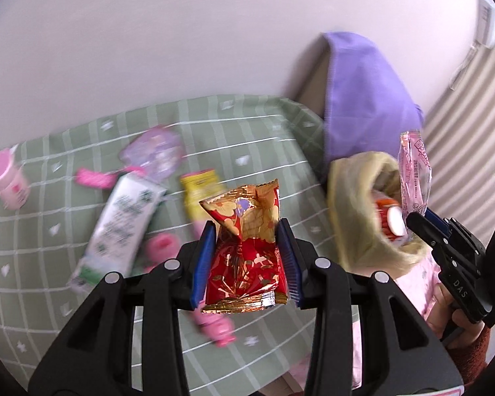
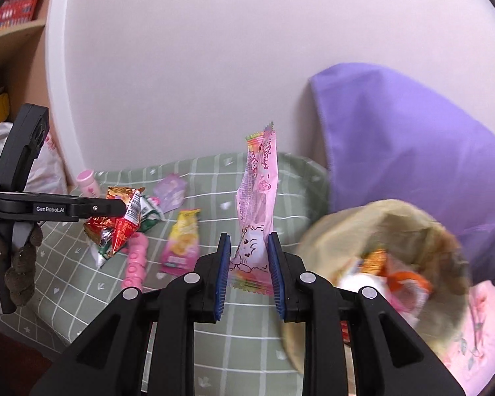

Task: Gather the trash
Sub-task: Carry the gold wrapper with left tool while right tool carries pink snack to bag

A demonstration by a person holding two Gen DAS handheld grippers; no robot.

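My left gripper (image 1: 246,231) is shut on a red and gold snack wrapper (image 1: 247,250), held above the green checked cloth (image 1: 33,264); the wrapper also shows in the right wrist view (image 2: 122,227). My right gripper (image 2: 249,247) is shut on a pink wrapper (image 2: 257,204) that stands upright between the pads; it also shows in the left wrist view (image 1: 414,175), just above the open yellowish trash bag (image 1: 353,204). The bag (image 2: 409,231) holds several wrappers and sits right of the cloth.
On the cloth lie a white and green pack (image 1: 118,224), a yellow and pink wrapper (image 2: 181,241), a purple packet (image 1: 155,151), a pink bottle (image 1: 10,178) and a pink tube (image 2: 135,264). A purple cloth (image 2: 406,151) hangs behind the bag. A white wall stands behind.
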